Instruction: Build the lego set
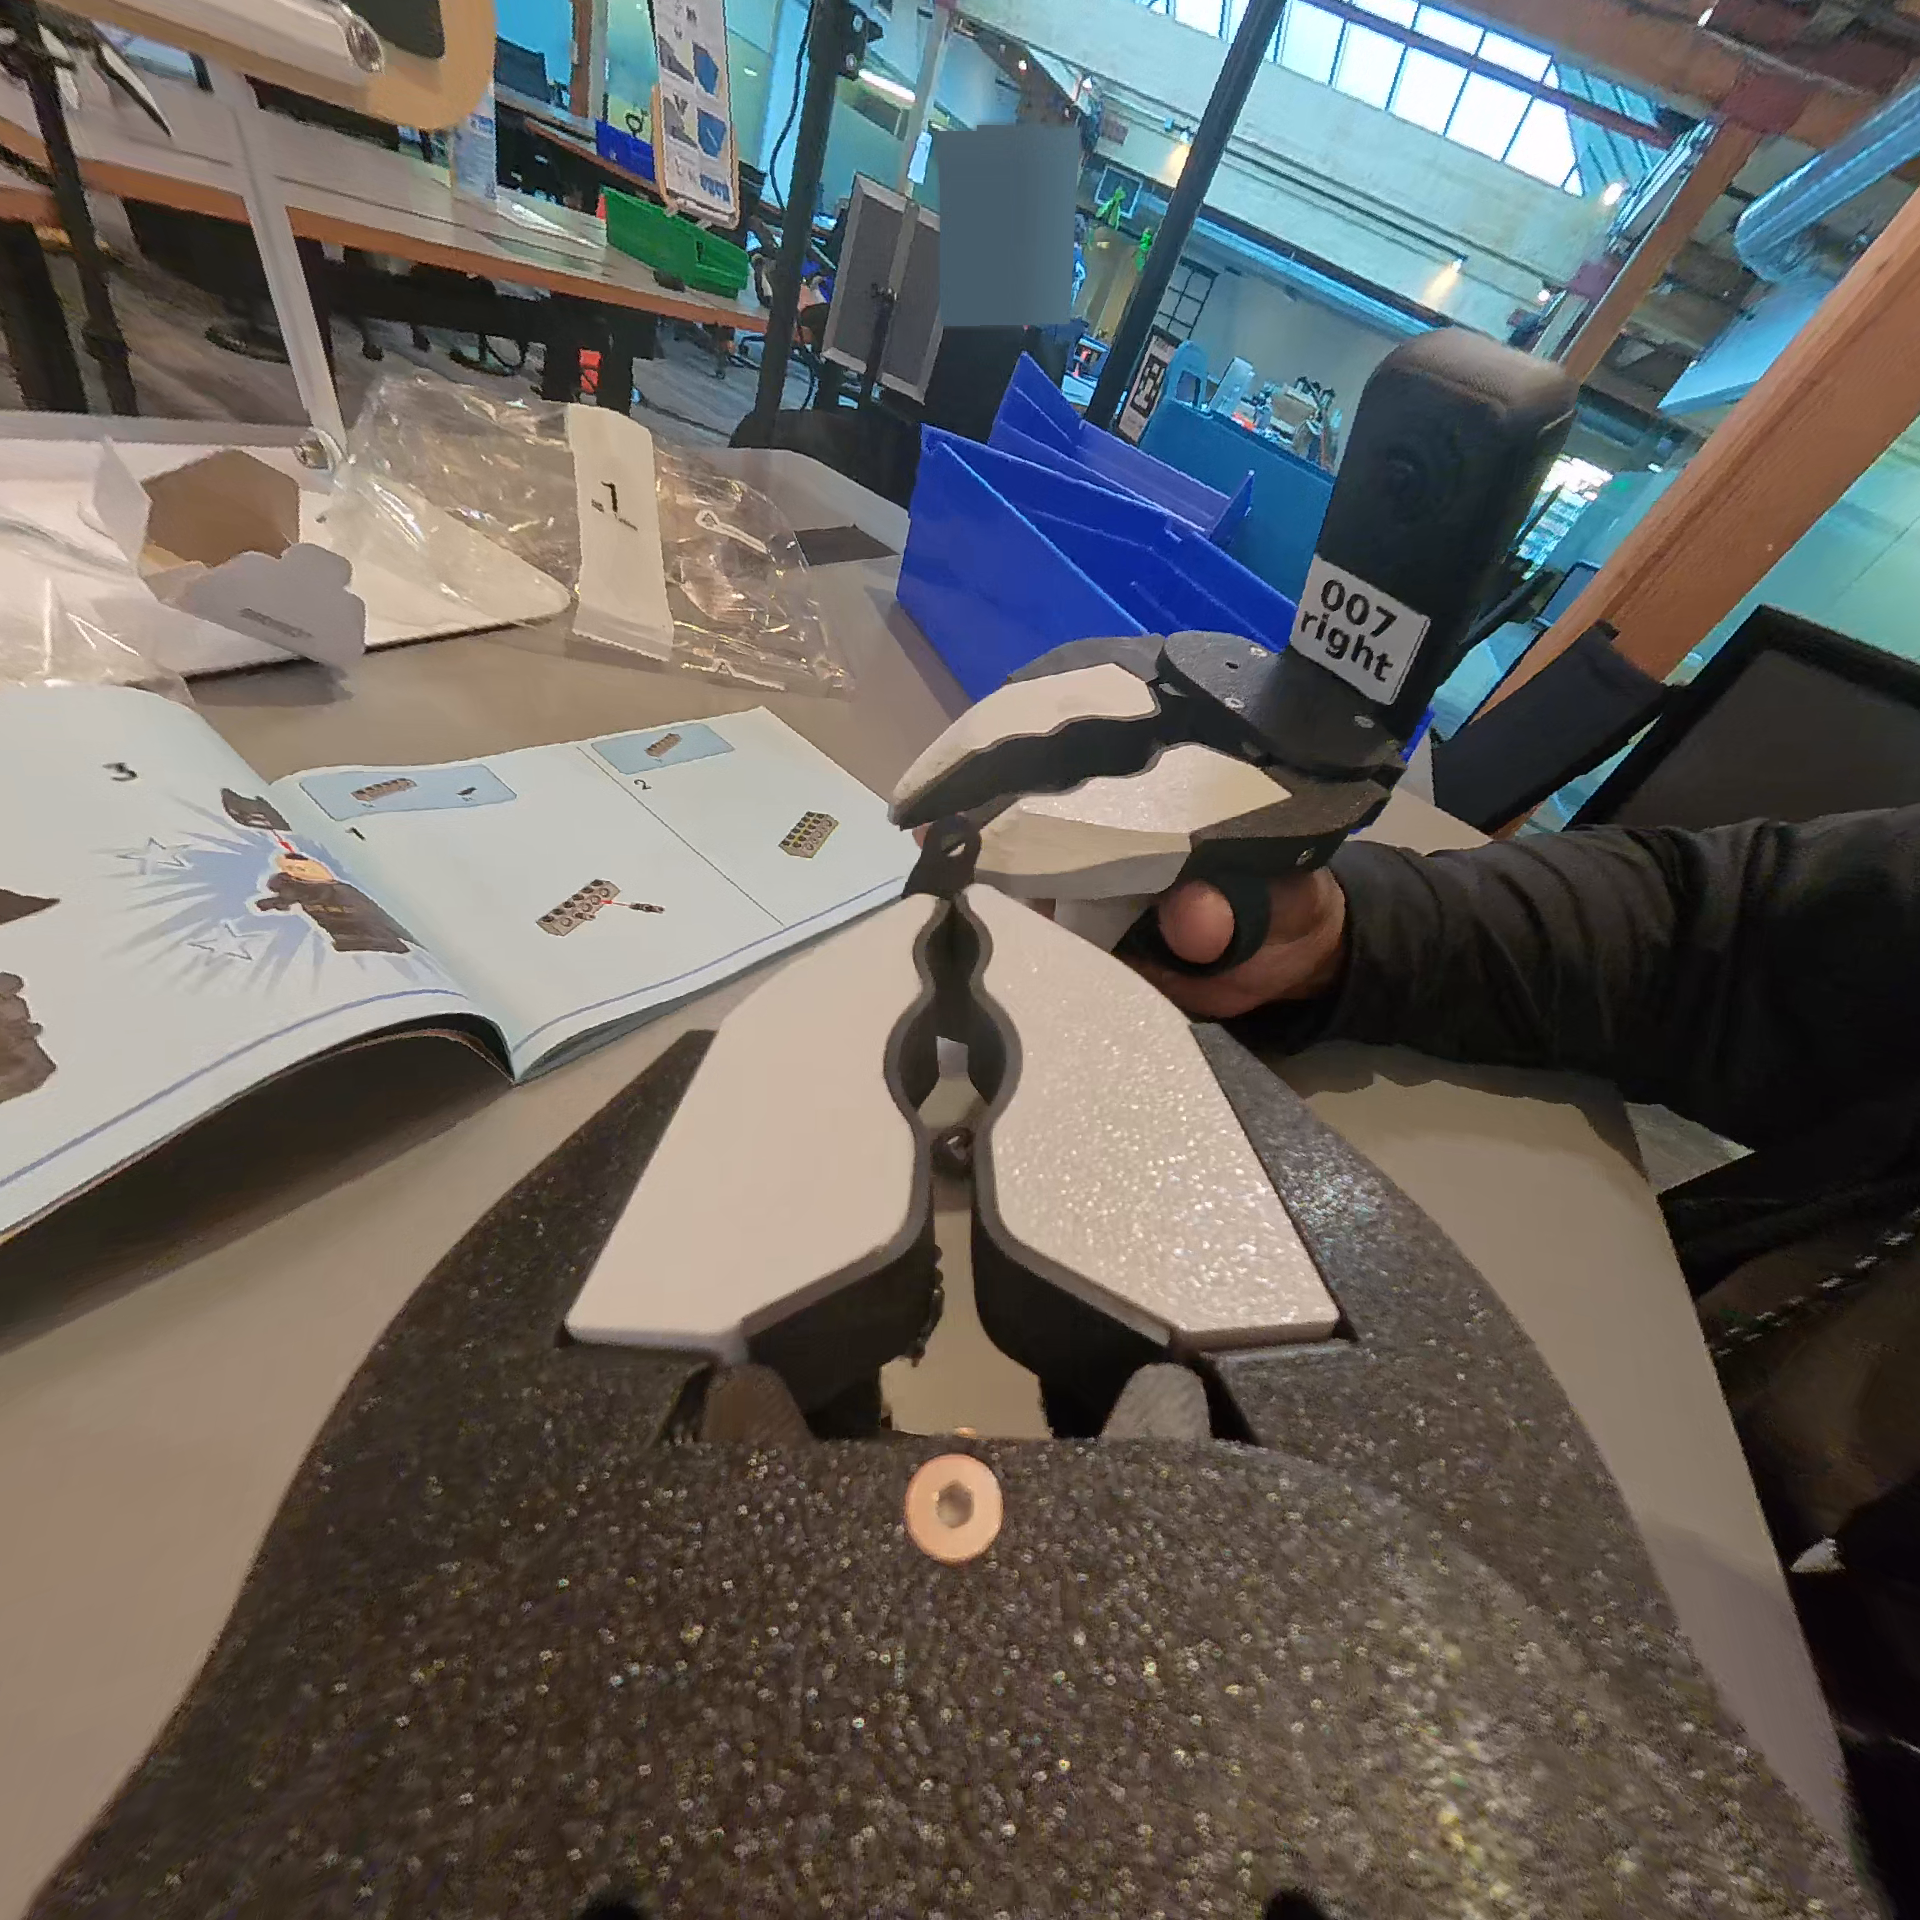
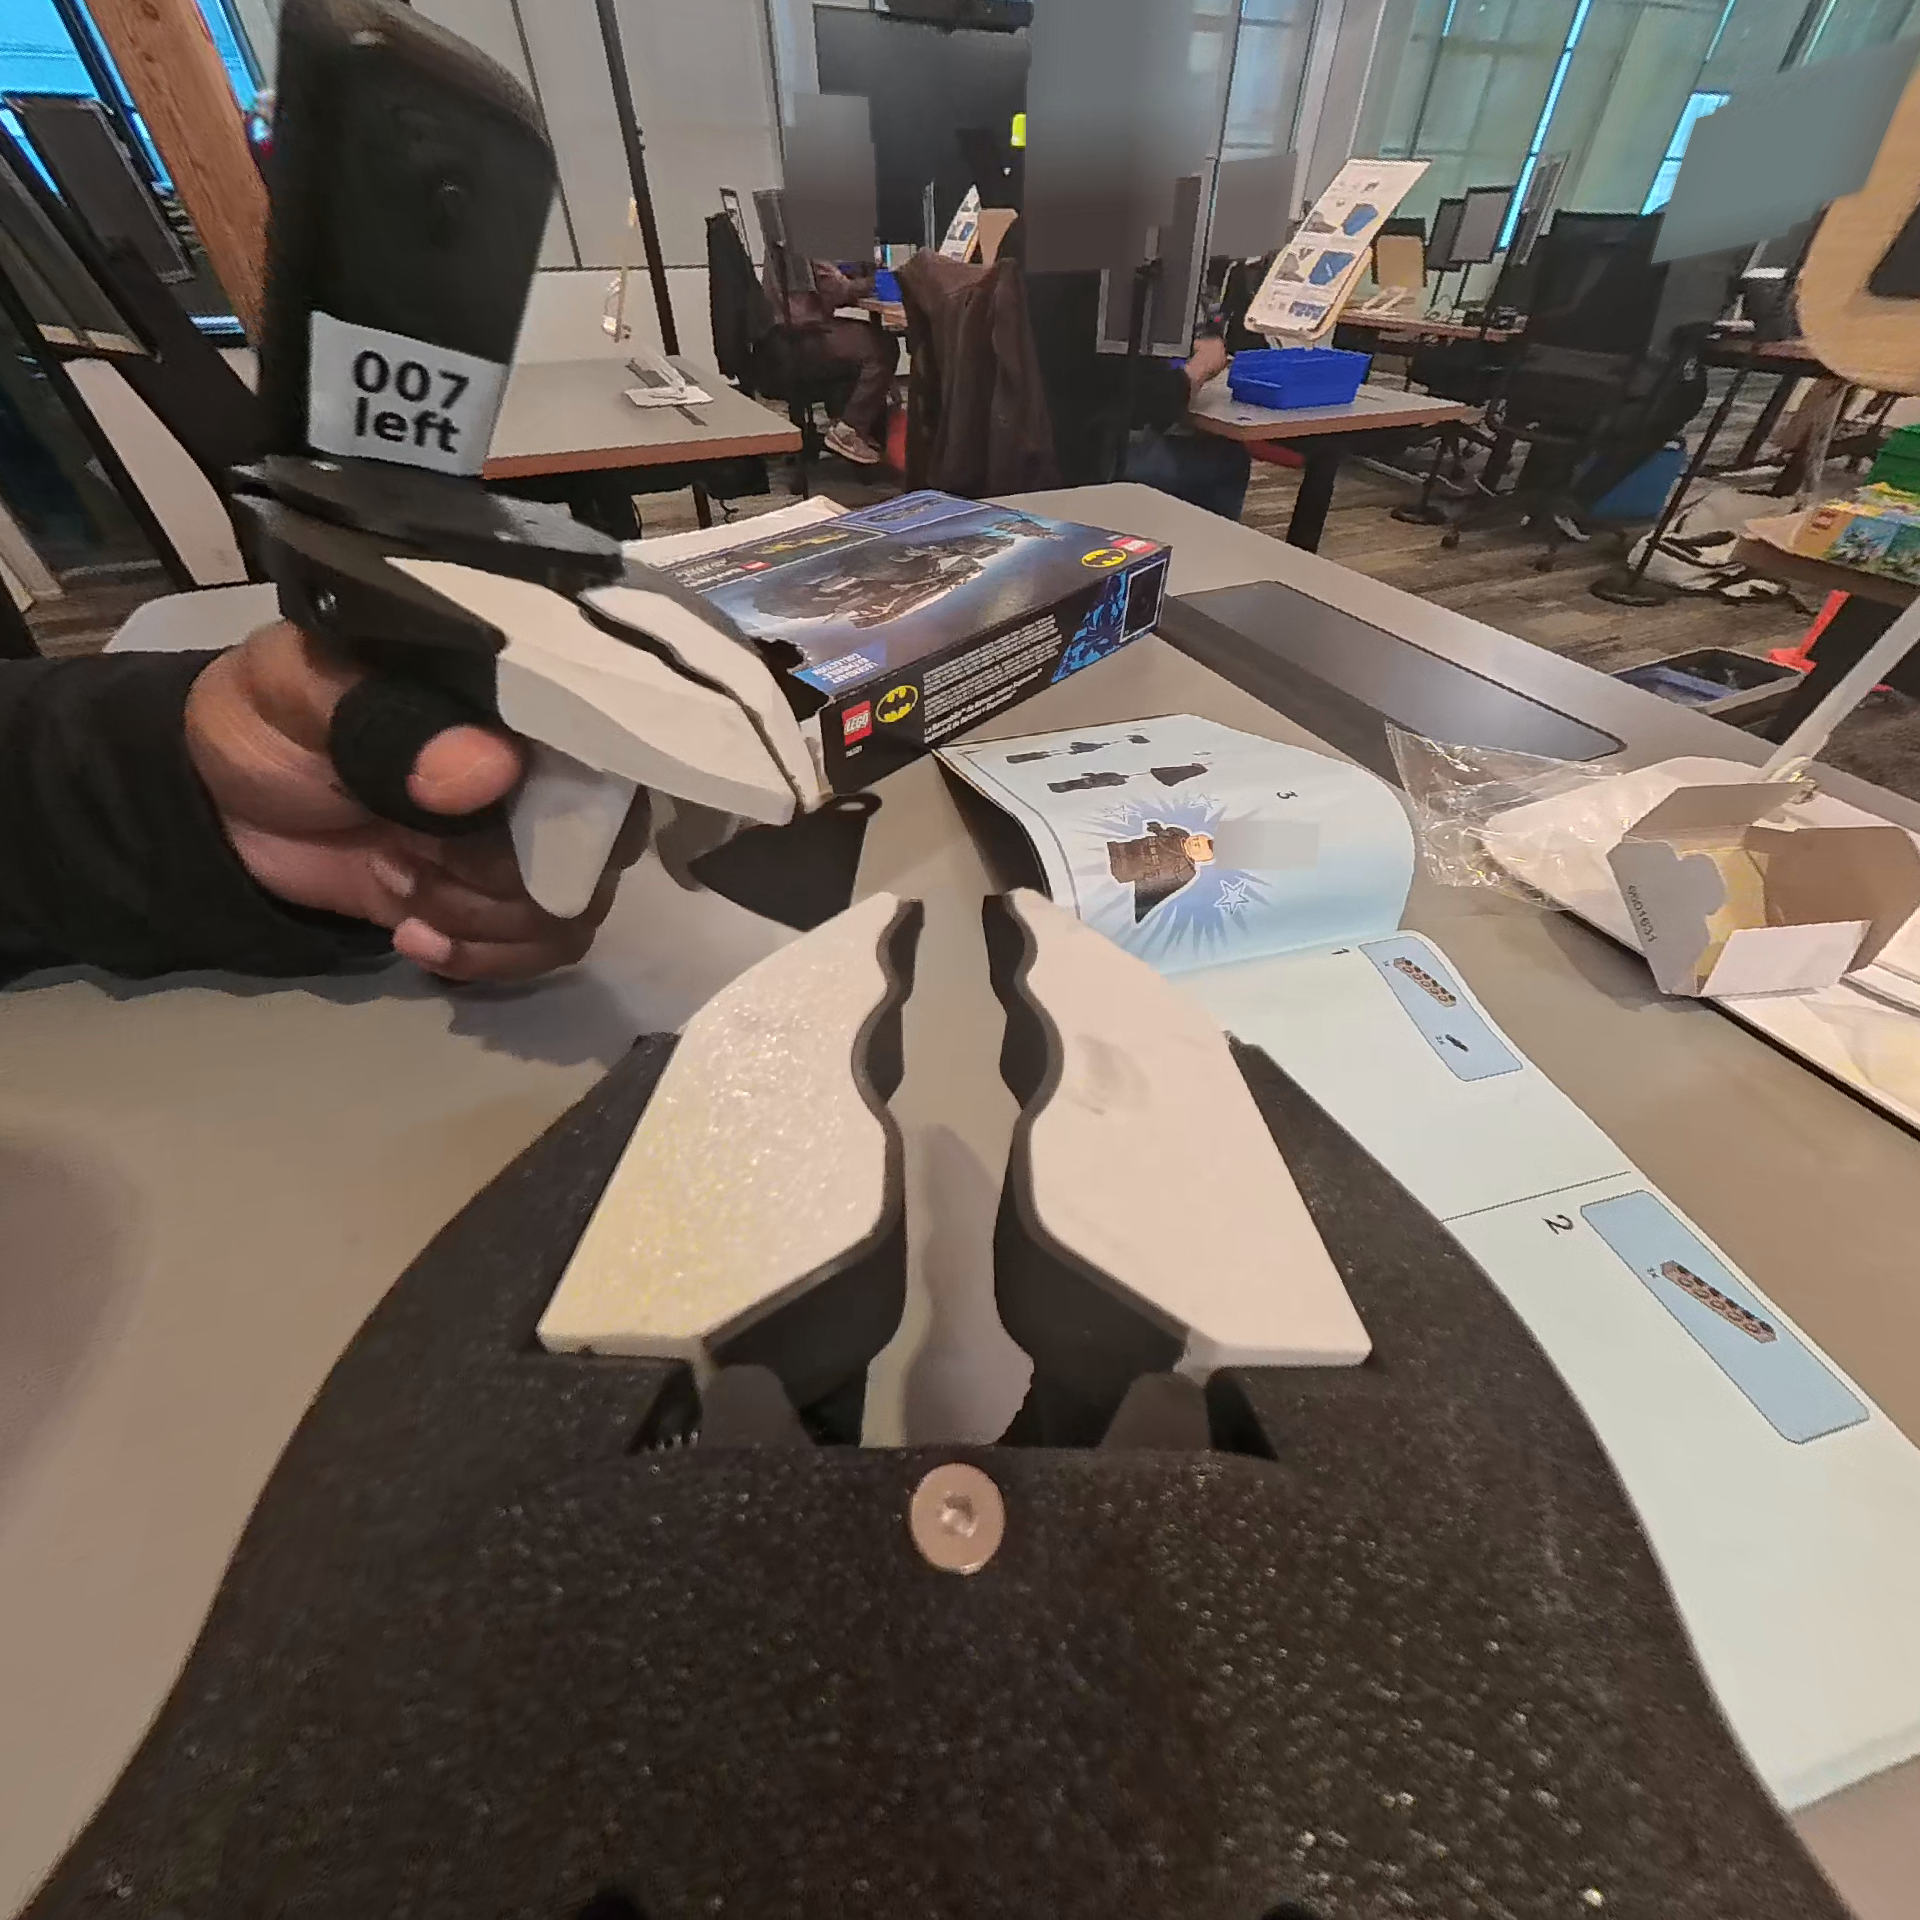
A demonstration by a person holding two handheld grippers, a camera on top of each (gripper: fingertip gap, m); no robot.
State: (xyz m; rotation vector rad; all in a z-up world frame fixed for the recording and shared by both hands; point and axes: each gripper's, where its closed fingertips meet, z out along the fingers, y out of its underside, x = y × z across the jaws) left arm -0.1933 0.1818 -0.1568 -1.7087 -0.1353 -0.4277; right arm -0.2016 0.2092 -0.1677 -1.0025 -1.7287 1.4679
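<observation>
Smooth grey tabletop (image 2: 260,1143) carries a glossy open booklet (image 2: 1299,883) at two o'clock in the right wrist view. At ten o'clock the left gripper (image 2: 805,795), its pebbled white fingers shut, pinches a thin, flat black cape-shaped piece (image 2: 779,862) by its holed tab. Near centre, the right gripper (image 2: 951,920) stands narrowly parted with wavy black pads, bare, just beside that piece.

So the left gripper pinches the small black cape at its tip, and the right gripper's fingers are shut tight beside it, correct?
Not quite. The left gripper does pinch the black cape, but the right wrist view shows the right gripper with its fingers apart and nothing between them.
</observation>
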